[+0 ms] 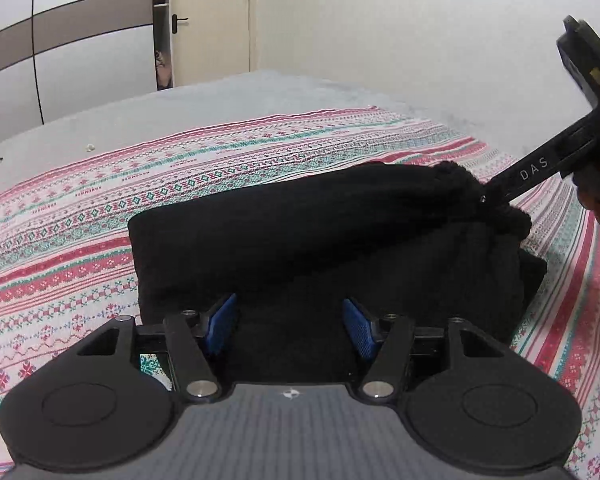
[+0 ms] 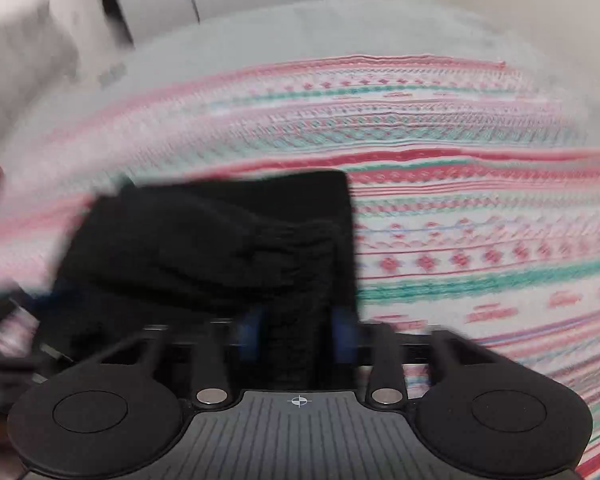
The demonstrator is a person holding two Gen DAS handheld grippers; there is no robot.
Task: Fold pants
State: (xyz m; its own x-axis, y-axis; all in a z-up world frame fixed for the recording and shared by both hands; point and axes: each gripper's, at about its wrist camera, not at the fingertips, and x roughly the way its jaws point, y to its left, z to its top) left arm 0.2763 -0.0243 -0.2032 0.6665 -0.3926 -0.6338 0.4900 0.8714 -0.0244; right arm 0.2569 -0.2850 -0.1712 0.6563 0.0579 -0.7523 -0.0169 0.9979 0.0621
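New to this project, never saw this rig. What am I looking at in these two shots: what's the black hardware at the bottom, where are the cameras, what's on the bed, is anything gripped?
There is no robot arm. A person holds a two-finger gripper in each hand, each carrying a fisheye camera that looks along its fingers, so the black hardware at the bottom of each picture is that gripper's own body.

The sharp picture is from the left gripper. Its blue pads stand apart over the near edge of the folded black pants, gripping nothing. The right gripper reaches in from the right, its tip at a bunched part of the fabric.

The blurred picture is the right gripper's own view: pads apart, black cloth between them; whether they pinch it is unclear.

The pants lie on a patterned blanket.
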